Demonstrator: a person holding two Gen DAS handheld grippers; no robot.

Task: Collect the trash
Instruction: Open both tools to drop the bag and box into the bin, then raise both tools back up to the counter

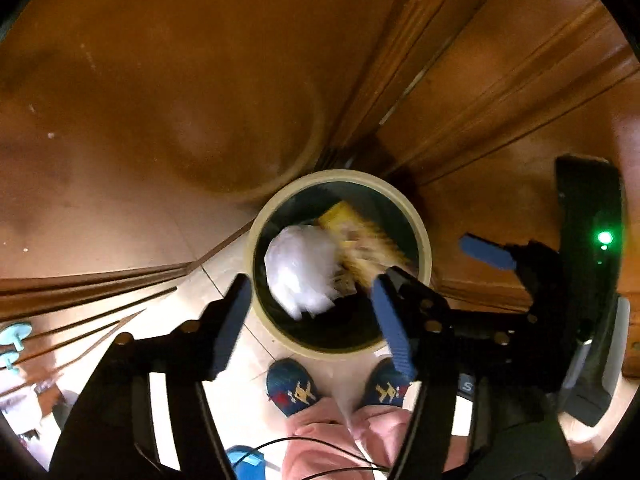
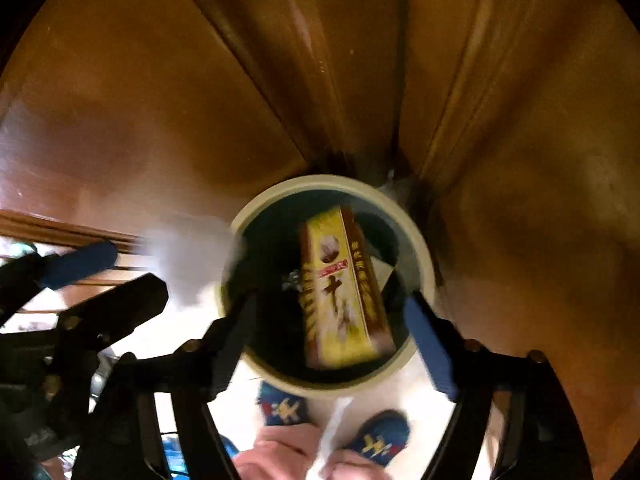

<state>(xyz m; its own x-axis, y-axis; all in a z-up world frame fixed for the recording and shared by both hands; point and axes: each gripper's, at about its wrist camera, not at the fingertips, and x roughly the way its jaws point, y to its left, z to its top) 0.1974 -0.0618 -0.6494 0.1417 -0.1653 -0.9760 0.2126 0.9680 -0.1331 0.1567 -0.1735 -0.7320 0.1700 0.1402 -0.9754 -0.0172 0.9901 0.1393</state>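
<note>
A round bin with a cream rim (image 1: 340, 176) (image 2: 320, 182) and a dark inside stands on the floor below both grippers. A crumpled white wad (image 1: 300, 268), blurred, hangs over its opening between my left gripper's (image 1: 312, 324) spread fingers and touches neither pad. In the right wrist view the wad (image 2: 188, 264) is a blur beside the rim. A yellow printed box (image 2: 340, 288) (image 1: 360, 240) stands on end inside the bin, between my right gripper's (image 2: 334, 340) wide-apart fingers, clear of both. Both grippers point steeply down, side by side.
Brown wooden panels (image 1: 500, 80) rise behind and beside the bin. Pale floor tiles (image 1: 224, 276) lie in front. A person's blue patterned slippers (image 1: 292, 388) and pink trouser legs (image 1: 320, 440) are right below the bin. Cables (image 1: 320, 444) hang near the legs.
</note>
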